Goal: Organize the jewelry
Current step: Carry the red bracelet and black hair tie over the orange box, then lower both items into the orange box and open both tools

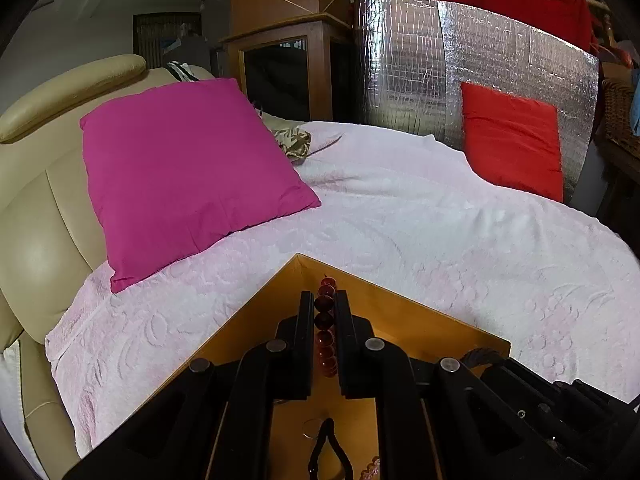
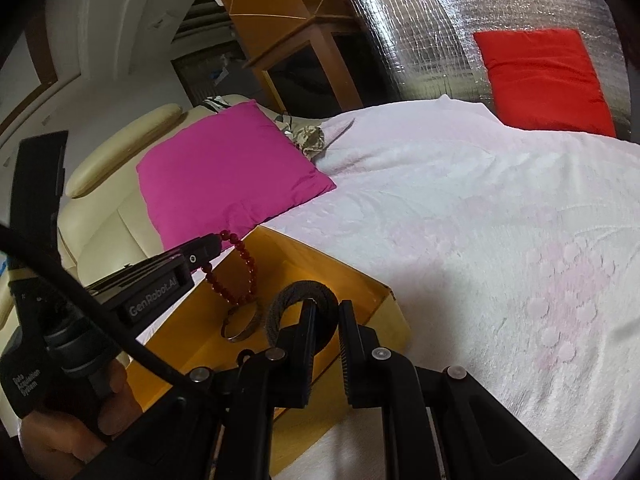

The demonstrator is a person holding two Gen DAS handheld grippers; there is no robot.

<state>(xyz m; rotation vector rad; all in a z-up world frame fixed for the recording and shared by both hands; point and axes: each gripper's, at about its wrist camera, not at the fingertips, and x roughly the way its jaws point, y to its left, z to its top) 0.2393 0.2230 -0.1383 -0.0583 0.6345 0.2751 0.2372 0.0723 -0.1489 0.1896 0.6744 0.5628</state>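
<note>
Box [image 2: 376,300] on blanket [image 2: 480,220], cushion [image 2: 224,172] behind.

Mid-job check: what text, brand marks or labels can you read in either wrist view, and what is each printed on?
"GenRobot.AI": on the side of the black left gripper, which is shut on the red bead bracelet.
"Data Acquisition System": on that gripper's black handle, small but legible.
Nothing readable in the left wrist view.

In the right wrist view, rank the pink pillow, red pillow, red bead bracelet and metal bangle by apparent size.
1. pink pillow
2. red pillow, farther off, so unsure
3. red bead bracelet
4. metal bangle, similar
</note>
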